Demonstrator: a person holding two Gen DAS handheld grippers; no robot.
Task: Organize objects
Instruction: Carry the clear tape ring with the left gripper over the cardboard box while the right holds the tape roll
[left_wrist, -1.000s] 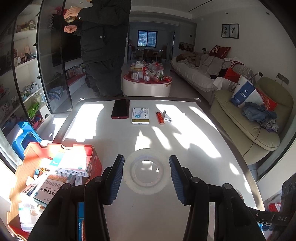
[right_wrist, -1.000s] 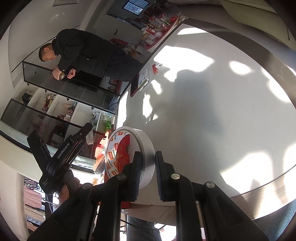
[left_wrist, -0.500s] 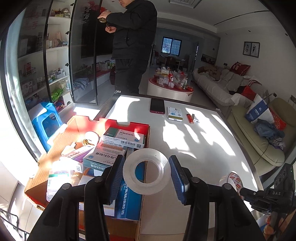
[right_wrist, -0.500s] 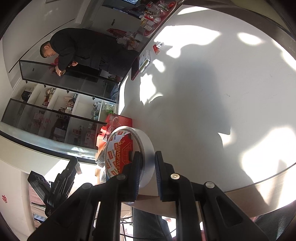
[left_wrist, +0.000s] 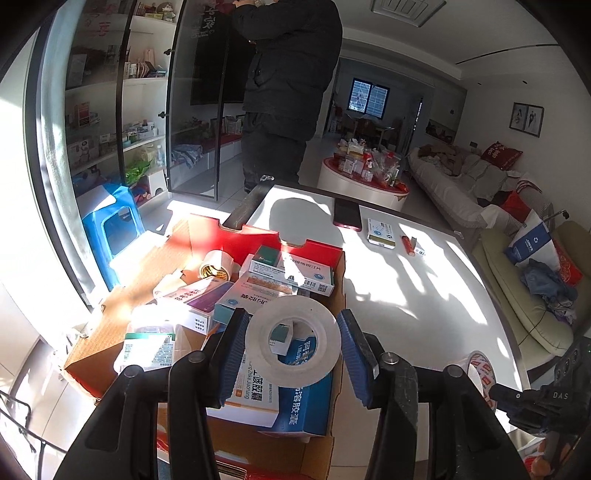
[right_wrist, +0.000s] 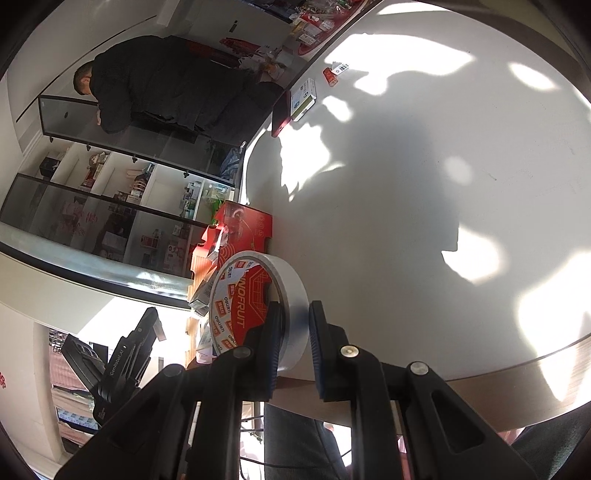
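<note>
Two tape rolls were held: the left gripper (left_wrist: 291, 347), about half open, clamped the clear tape roll (left_wrist: 292, 339) above the red cardboard box (left_wrist: 258, 240) of medicine packs; the right gripper (right_wrist: 291, 332), nearly closed, pinched the printed tape roll (right_wrist: 258, 306) over the white table (right_wrist: 424, 184) edge.

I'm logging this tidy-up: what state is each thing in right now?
Left gripper: shut on the clear tape roll.
Clear tape roll: held above the box.
Red cardboard box: open, full of medicine packets.
Right gripper: shut on the white printed tape roll.
White printed tape roll: held on edge.
Dark phone: flat on the white table.
</note>
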